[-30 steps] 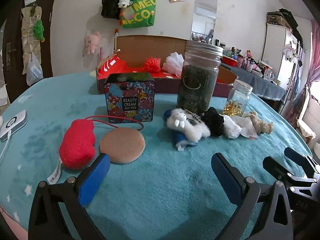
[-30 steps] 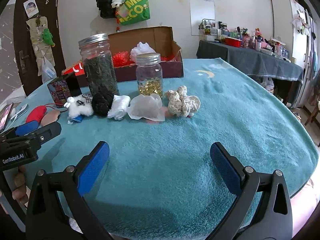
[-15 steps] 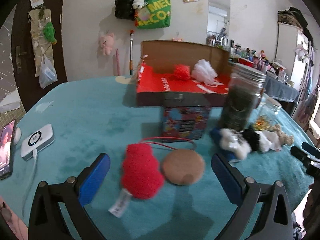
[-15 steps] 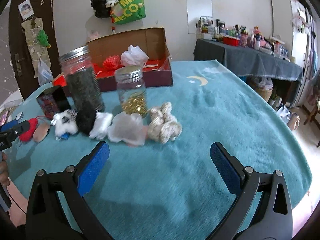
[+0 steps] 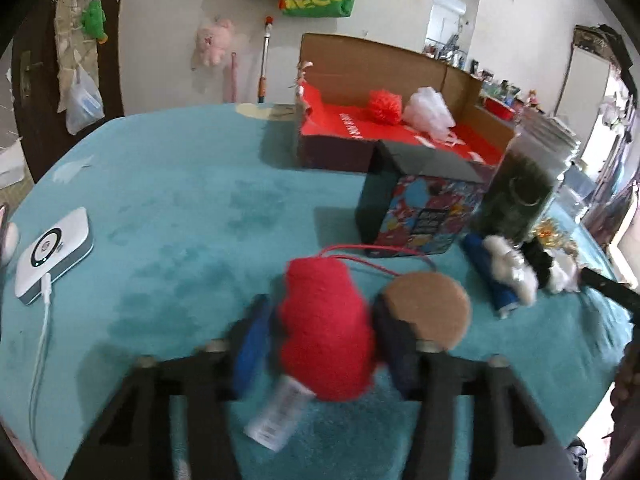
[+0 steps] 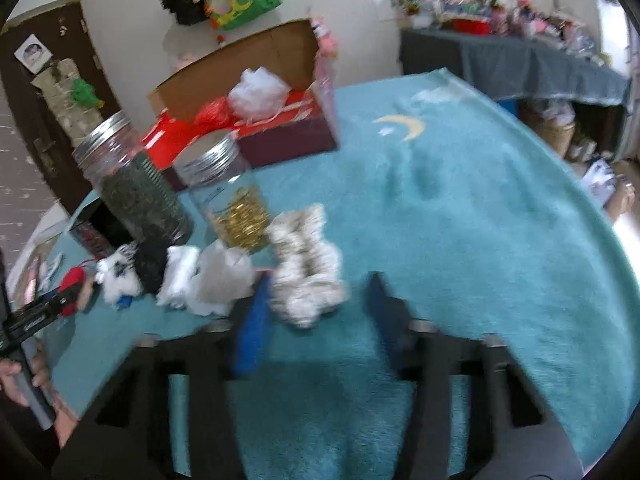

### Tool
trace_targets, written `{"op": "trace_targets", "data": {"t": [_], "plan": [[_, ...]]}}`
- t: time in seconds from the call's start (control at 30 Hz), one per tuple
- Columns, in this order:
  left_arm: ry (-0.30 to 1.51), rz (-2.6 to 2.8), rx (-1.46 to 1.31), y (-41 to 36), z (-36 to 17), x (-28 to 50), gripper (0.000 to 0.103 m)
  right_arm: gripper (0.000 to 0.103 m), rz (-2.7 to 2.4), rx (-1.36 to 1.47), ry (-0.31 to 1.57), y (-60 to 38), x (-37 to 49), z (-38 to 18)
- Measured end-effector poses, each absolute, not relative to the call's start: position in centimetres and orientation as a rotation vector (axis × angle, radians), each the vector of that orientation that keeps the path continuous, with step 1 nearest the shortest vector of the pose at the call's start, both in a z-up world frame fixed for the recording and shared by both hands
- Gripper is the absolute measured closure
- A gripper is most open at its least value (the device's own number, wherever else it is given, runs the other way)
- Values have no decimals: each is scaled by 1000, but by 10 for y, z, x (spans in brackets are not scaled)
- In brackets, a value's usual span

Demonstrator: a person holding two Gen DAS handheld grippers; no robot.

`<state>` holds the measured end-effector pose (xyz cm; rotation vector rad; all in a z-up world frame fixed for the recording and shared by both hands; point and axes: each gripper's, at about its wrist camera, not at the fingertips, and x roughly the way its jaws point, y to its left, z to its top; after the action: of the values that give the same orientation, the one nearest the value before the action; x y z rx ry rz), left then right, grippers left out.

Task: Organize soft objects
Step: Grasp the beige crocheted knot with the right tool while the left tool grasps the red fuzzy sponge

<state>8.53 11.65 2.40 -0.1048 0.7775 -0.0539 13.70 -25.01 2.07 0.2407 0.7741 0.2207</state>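
Closing on two soft toys, one per gripper.
The left gripper (image 5: 320,328) brackets the red plush (image 5: 326,328), seemingly pinching it through blur; the right gripper (image 6: 318,308), jaws apart, straddles the cream knitted toy (image 6: 306,270). Next: squeeze, lift toward the cardboard box (image 5: 384,80).

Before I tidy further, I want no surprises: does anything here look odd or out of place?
Mostly not. Only the cardboard box looks rough, its left flap edge torn and ragged. The jars stand upright with lids on and nothing has spilled. The red plush sits between the left tool's fingers.
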Motion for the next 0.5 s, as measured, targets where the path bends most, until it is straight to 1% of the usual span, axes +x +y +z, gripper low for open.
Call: {"op": "trace_targets", "data": {"t": [0.1,0.2,0.33,0.5], "plan": [[751,-43,-78,111,30,78,62,75,225,213,734,-246,131,25],[707,-40,-62,105,42,67,62,75,200,183,656,-244,116,38],[651,-100,-40,88,62,57,62,75,259,172,596,-234,95,55],[600,-182,-20,62,79,48,62,75,355,144,582,-206,78,61]]}}
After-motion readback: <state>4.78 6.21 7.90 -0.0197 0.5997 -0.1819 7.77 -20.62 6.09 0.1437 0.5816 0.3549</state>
